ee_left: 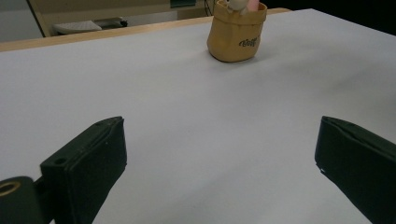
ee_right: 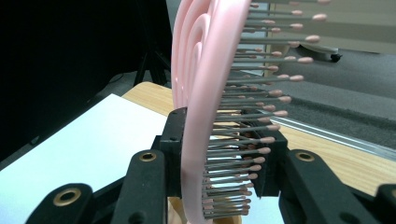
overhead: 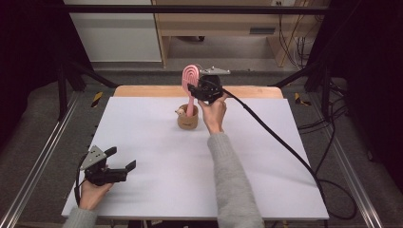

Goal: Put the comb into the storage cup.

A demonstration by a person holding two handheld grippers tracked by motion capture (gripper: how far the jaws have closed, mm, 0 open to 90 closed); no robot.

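Two grippers, one brush, one pouch, on a white table (overhead: 157, 190).

Table: white sheet with a wood strip along the far edge; broad bare room on all sides of the pouch. Near and side edges lie well apart from the work. Metal rails run outside both sides, and the right cable trails off the right edge.

Left gripper (overhead: 122, 159): parked low by the near left corner, jaws spread wide, nothing between them. It is well apart from the pouch and out of the way.

Right gripper (overhead: 194, 90): up above the pouch, jaws pressed onto the pink brush (overhead: 190, 80) just below its head, one jaw on the back, the other against the bristles.

Brush: upright, head high, handle end down inside the pouch mouth. Whether it touches bottom cannot be told.

Pouch (overhead: 187, 121): tan, soft, upright toward the far middle, a small pale item also inside.

Progress, as judged: brush part-seated in the pouch but not released. Remaining: settle it, then open the jaws. Risk: the soft pouch tipping.
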